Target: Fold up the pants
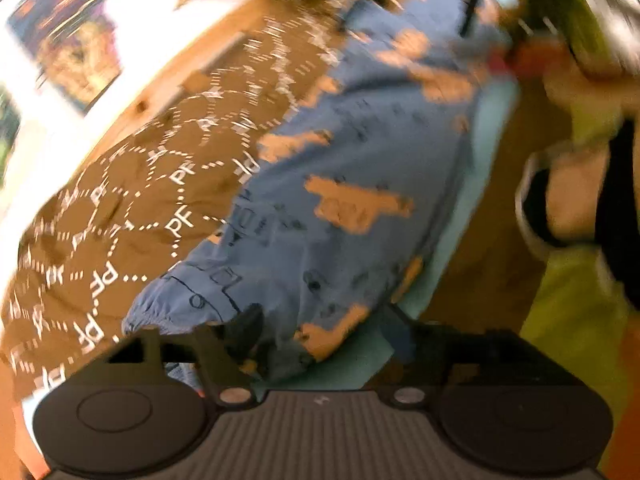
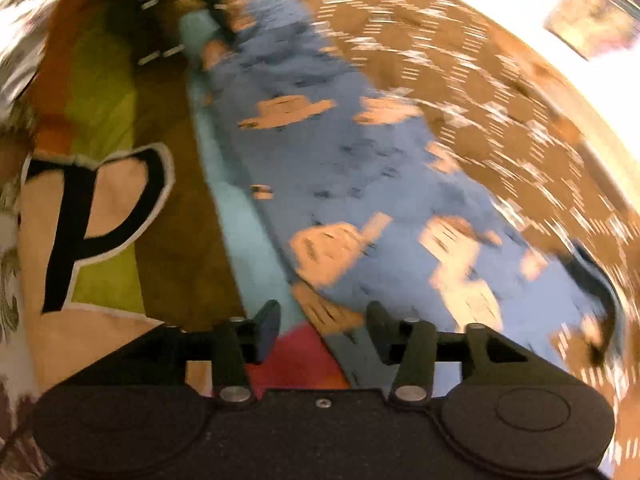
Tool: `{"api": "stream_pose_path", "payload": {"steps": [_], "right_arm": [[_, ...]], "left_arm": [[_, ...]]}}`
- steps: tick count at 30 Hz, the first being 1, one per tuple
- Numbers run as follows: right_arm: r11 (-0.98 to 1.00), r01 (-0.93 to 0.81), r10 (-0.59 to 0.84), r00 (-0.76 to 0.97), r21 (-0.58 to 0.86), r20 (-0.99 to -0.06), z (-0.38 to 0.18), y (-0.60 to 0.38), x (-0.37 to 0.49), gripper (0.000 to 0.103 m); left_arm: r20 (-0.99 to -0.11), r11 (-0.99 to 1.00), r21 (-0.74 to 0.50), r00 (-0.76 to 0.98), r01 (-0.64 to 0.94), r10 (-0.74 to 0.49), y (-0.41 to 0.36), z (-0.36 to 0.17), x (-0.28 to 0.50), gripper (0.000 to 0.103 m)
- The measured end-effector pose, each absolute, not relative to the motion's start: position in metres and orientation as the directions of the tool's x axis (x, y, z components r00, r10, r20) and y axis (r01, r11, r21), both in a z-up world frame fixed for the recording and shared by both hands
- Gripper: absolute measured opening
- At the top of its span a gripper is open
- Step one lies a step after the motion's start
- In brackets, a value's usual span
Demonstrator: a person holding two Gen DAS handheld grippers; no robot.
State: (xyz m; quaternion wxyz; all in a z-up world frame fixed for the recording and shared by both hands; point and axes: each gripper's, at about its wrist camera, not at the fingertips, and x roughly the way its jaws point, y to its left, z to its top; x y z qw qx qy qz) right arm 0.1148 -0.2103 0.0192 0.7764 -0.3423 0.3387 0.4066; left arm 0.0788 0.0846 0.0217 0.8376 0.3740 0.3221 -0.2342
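Note:
Blue pants [image 1: 360, 152] with orange patches lie stretched out on a brown bedspread [image 1: 132, 200] printed with white dotted hexagons. A pale teal strip [image 1: 484, 148] runs along one long edge. My left gripper [image 1: 320, 332] stands open over the gathered waistband end [image 1: 168, 312], with blue cloth lying between its fingers [image 1: 244, 328]. In the right wrist view the pants [image 2: 360, 168] run away from me. My right gripper [image 2: 324, 328] is open at their near end, one finger [image 2: 268, 324] over the teal strip [image 2: 236, 216], the other finger [image 2: 380, 328] over the blue cloth. Both views are blurred.
A patchwork quilt [image 2: 104, 120] in green, brown and orange, with a large black letter P [image 2: 80, 224], lies beside the pants. The same quilt [image 1: 580, 300] shows in the left wrist view. A bright white surface [image 2: 520, 12] and a colourful picture [image 1: 68, 52] lie beyond the bedspread.

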Motion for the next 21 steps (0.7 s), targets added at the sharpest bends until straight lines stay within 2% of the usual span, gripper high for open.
{"api": "stream_pose_path", "payload": {"steps": [1,2,4,5,9,13,14,16,17,19,21], "right_arm": [[0.495,-0.835,0.395,0.462,-0.24,-0.794,0.024,-0.222,0.116,0.073],[0.544,-0.808,0.388,0.481,-0.225,-0.786,0.027,-0.23,0.118,0.079],[0.655,-0.736,0.37,0.509,-0.17,-0.778,0.033,-0.25,0.127,0.084],[0.718,-0.683,0.356,0.527,-0.135,-0.772,0.035,-0.261,0.133,0.087],[0.892,-0.452,0.324,0.602,0.022,-0.73,0.046,-0.302,0.161,0.087],[0.894,-0.355,0.44,0.586,0.273,-0.681,0.055,-0.327,0.194,0.087],[0.88,-0.341,0.472,0.574,0.33,-0.669,0.056,-0.329,0.203,0.086],[0.845,-0.309,0.533,0.55,0.437,-0.642,0.057,-0.331,0.218,0.082],[0.821,-0.295,0.565,0.537,0.488,-0.626,0.057,-0.331,0.227,0.078],[0.8,-0.268,0.586,0.539,0.537,-0.605,0.061,-0.325,0.242,0.074],[0.782,-0.223,0.594,0.549,0.582,-0.588,0.063,-0.32,0.257,0.072]], "left_arm": [[-0.712,0.65,0.439,0.681,0.62,-0.169,0.082,0.028,0.082,0.079],[-0.704,0.682,0.407,0.684,0.607,-0.189,0.076,0.032,0.085,0.082],[-0.672,0.734,0.351,0.702,0.582,-0.235,0.061,0.038,0.093,0.092],[-0.659,0.747,0.322,0.704,0.582,-0.265,0.052,0.039,0.096,0.092],[-0.62,0.736,0.217,0.673,0.642,-0.403,-0.001,0.039,0.111,0.092],[-0.597,0.683,0.115,0.6,0.721,-0.532,-0.055,0.032,0.127,0.092],[-0.593,0.671,0.103,0.587,0.734,-0.551,-0.066,0.03,0.131,0.091],[-0.603,0.651,0.082,0.558,0.755,-0.571,-0.086,0.02,0.141,0.076],[-0.611,0.644,0.081,0.549,0.76,-0.571,-0.093,0.016,0.147,0.072],[-0.626,0.668,0.066,0.552,0.741,-0.551,-0.102,0.007,0.159,0.06],[-0.643,0.701,0.01,0.542,0.713,-0.542,-0.104,0.001,0.172,0.058]]}}
